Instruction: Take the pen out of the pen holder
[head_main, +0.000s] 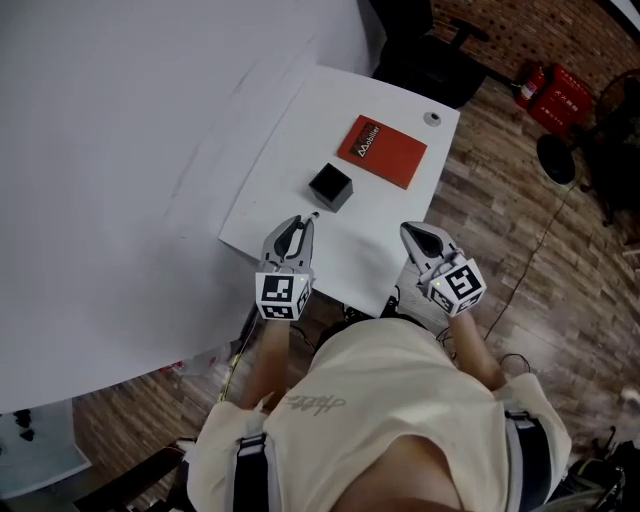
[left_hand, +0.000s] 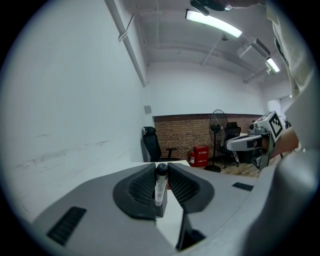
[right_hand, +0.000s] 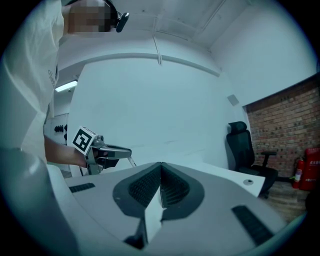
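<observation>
The black cube pen holder (head_main: 330, 186) stands on the white table (head_main: 300, 120), in front of a red book (head_main: 381, 151). My left gripper (head_main: 303, 226) hovers just short of the holder, on its near side, shut on a pen (head_main: 311, 216) whose tip pokes out past the jaws. In the left gripper view the pen (left_hand: 160, 183), clear with a black cap, stands upright between the closed jaws of the left gripper (left_hand: 160, 175). My right gripper (head_main: 413, 233) is over the table's near right edge, shut and empty. In the right gripper view the right gripper (right_hand: 161, 173) has its jaws pressed together.
A small round grommet (head_main: 432, 119) sits at the table's far right corner. A white wall (head_main: 120, 150) runs along the left. A black office chair (head_main: 425, 55), red extinguisher boxes (head_main: 555, 95) and a fan (head_main: 615, 120) stand on the wooden floor beyond.
</observation>
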